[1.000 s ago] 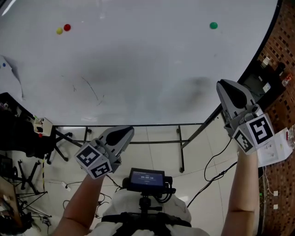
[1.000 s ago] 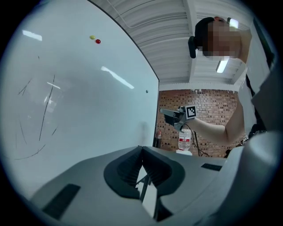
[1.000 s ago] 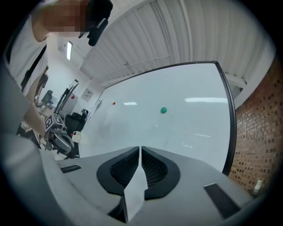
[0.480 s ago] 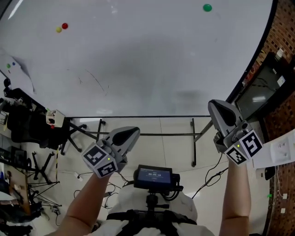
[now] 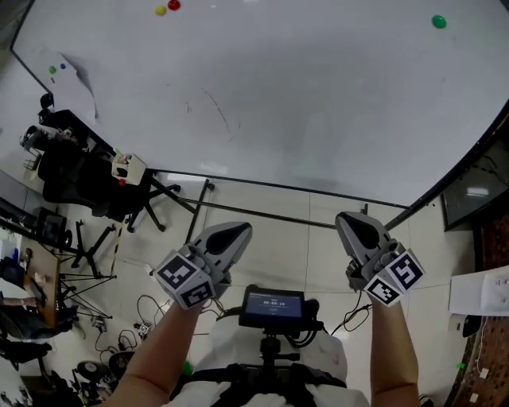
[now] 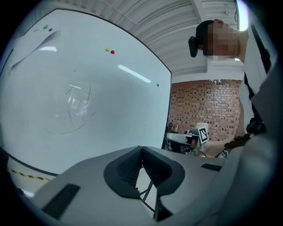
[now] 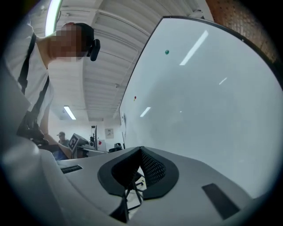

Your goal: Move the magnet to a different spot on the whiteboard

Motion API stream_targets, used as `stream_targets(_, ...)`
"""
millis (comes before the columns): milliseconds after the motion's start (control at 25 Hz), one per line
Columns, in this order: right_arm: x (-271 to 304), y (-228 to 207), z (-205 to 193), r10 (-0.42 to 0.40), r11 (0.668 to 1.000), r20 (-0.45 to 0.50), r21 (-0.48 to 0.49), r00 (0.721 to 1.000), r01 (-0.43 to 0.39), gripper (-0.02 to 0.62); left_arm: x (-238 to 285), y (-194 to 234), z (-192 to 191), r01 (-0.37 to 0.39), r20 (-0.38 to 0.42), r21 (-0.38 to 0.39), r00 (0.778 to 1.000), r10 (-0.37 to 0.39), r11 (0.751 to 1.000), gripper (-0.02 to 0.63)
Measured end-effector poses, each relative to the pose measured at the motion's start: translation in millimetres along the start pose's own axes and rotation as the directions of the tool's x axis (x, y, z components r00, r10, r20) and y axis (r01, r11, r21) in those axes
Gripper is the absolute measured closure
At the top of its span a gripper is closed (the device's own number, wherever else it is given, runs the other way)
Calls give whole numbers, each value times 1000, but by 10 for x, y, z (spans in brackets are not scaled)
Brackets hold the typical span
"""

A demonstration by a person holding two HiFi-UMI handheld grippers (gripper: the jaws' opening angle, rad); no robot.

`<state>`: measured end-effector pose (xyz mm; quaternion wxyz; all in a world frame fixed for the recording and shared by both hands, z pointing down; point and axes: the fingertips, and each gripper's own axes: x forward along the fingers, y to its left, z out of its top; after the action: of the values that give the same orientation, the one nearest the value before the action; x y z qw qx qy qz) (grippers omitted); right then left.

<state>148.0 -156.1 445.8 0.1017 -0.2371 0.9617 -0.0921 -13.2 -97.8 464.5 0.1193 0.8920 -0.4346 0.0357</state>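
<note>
One small, round green magnet (image 5: 438, 21) sits high on the whiteboard (image 5: 318, 119), near its right edge. My left gripper (image 5: 237, 232) and right gripper (image 5: 351, 221) hang well below it, jaws pressed together on nothing.

Bright light, whiteboard (image 6: 101, 119) glare, fisheye edges

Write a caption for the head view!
Left gripper and right gripper, both shut and empty, held below a whiteboard bearing a green magnet.
</note>
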Motion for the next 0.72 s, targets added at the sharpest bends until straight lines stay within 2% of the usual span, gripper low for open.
stream_targets(200, 332, 496, -342, 20, 1000, -51, 11, 998, -20, 563, -400, 241, -154, 17, 18, -16, 1000, -16, 1000, 571)
stream_targets(480, 655, 967, -601, -8, 999, -82, 35, 997, 11, 563, -838, 566, -231, 72, 56, -22, 996, -71, 997, 571)
stream_targets(720, 854, 1314, -743, -22, 999, -125, 28, 992, 26, 563, -1164, 765, -308, 95, 71, -63, 993, -91, 993, 571)
